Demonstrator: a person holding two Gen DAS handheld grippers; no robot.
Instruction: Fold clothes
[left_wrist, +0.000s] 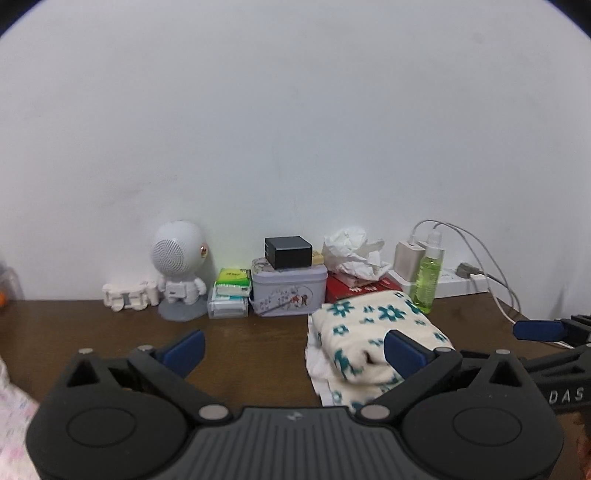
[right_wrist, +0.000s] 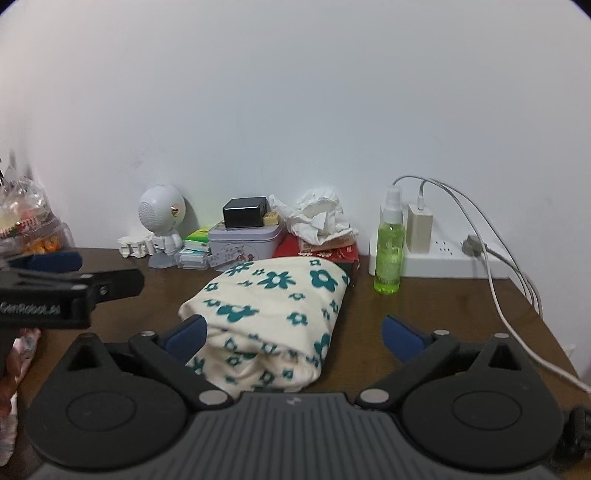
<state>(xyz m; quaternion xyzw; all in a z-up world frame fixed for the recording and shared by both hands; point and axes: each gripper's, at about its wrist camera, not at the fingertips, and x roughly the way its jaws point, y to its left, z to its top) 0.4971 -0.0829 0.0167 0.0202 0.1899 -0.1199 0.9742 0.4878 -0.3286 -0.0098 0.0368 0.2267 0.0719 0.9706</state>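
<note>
Behind the folded garment (right_wrist: 273, 314) stand tin (right_wrist: 245, 240) and bottle (right_wrist: 389, 245); both tools gape wide.

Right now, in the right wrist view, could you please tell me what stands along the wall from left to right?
Astronaut figure → metal tin → crumpled tissue → green spray bottle → white charger.

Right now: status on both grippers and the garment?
Left gripper open, empty. Right gripper open, empty. Floral garment folded on table. Spray bottle, tissue box crowd behind.
</note>
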